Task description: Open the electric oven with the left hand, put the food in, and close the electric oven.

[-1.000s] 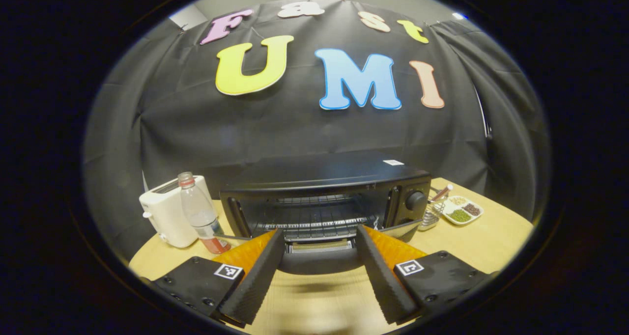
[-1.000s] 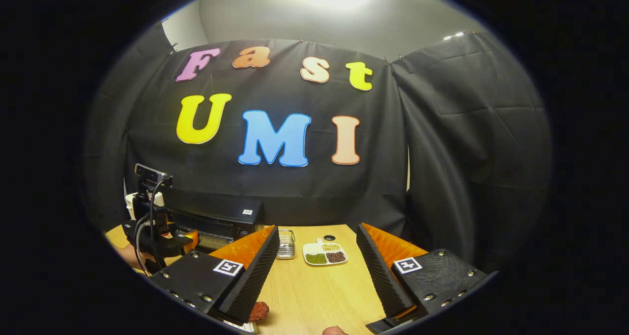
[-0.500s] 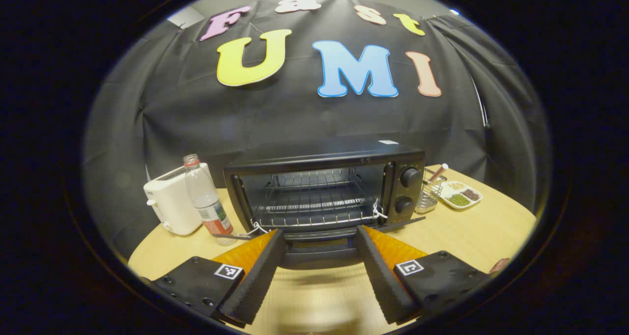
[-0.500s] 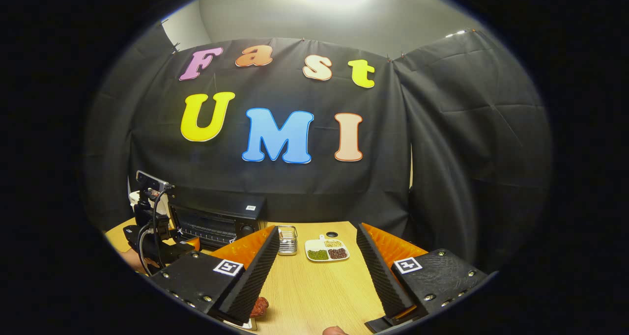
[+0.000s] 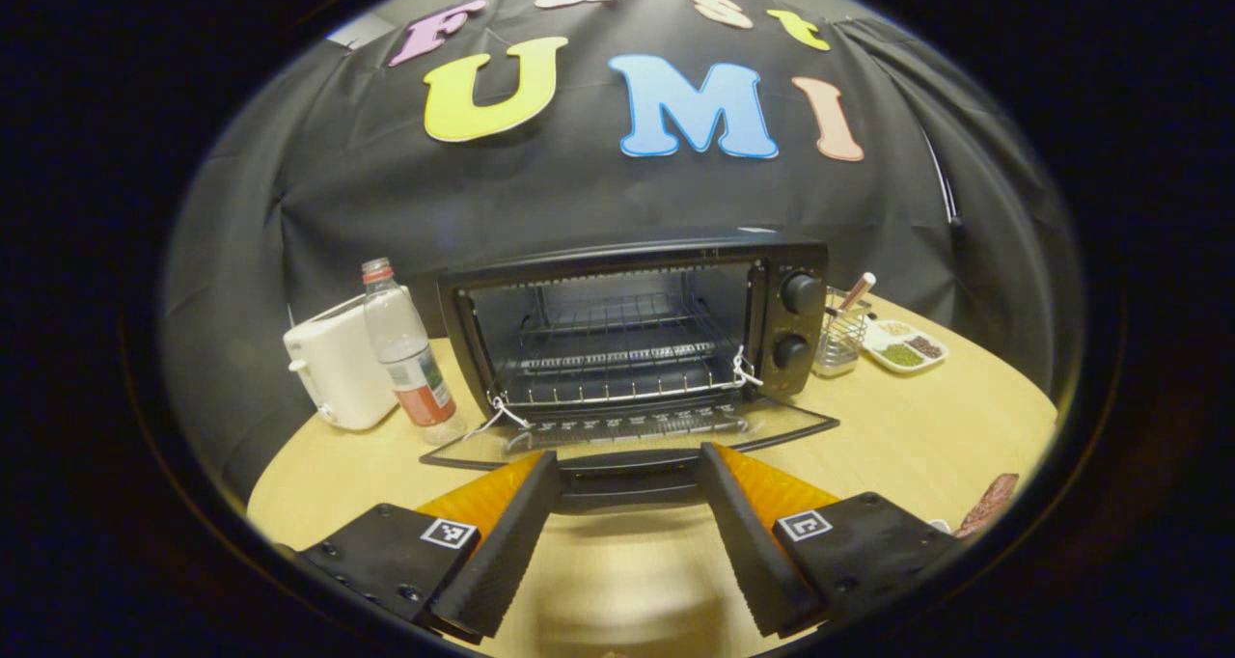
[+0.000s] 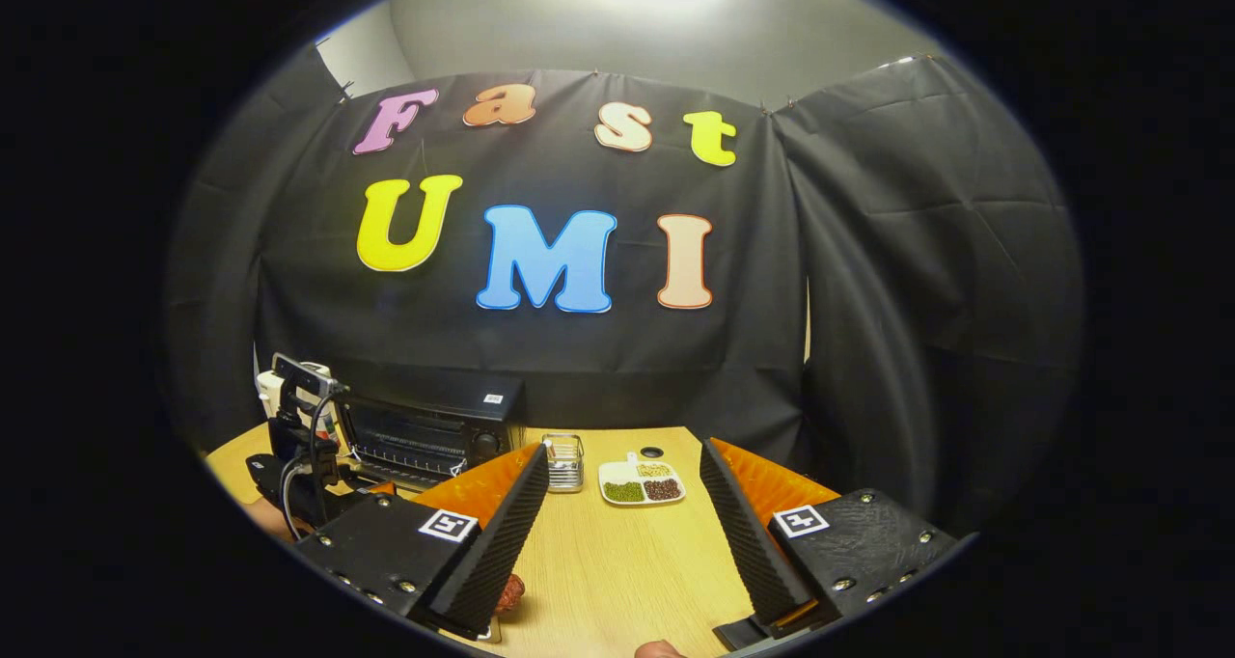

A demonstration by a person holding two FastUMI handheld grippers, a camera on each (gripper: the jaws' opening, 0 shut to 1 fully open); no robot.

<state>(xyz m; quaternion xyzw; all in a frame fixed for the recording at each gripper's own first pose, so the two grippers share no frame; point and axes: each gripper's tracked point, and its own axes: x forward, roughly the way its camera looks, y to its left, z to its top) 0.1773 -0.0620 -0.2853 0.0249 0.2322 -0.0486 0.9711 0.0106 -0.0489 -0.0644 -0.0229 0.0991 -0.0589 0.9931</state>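
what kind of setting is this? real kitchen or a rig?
Likely a staged data-collection booth, not a real kitchen: black cloth backdrop hung as the wall, and kitchen props, a toaster oven with its door down, a white toaster and a water bottle, on one wooden table.

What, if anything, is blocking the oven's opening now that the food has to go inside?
Nothing visible blocks it. The oven door lies folded down flat, the wire rack inside looks bare, and the bottle stands off to the side.
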